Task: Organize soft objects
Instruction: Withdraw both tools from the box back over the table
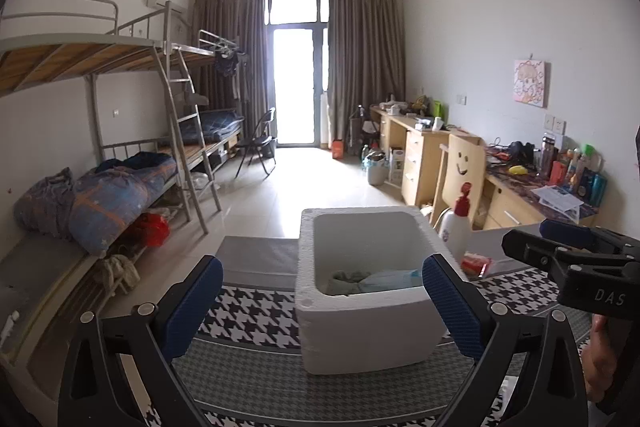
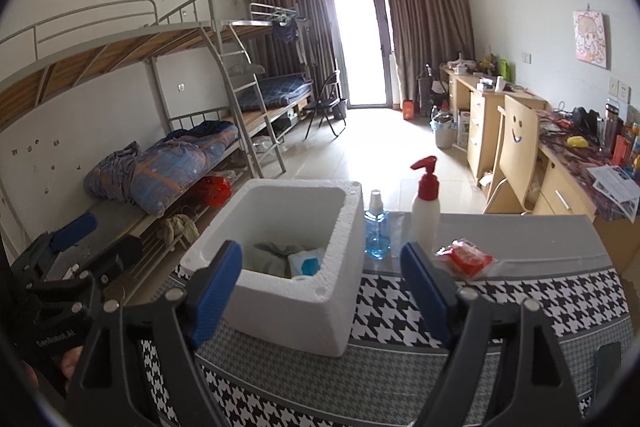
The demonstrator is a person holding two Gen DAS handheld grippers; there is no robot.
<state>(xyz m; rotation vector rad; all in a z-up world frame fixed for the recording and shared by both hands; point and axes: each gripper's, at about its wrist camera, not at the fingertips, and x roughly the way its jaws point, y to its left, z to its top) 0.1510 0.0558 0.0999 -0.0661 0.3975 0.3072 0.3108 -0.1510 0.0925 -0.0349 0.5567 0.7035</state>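
The left hand-held gripper (image 1: 322, 301) stood wide apart with nothing between its blue pads (image 1: 452, 303), held in front of the foam box (image 1: 360, 331). The right hand-held gripper (image 2: 322, 287) was likewise spread and empty, its pads framing the near right corner of the box. No earlier view was available for comparison.

The box sat on the surface (image 2: 400, 375), which was covered with a houndstooth cloth. Inside the box lay a grey cloth (image 2: 268, 253) and a white-and-blue soft pack (image 2: 306, 263), side by side on the bottom. A red packet (image 2: 464, 259) lay on the surface to the right of the box, apart from it. A blue bottle (image 2: 376, 231) stood just beside the right wall of the box; a white pump bottle (image 2: 426, 211) stood near it, further right.
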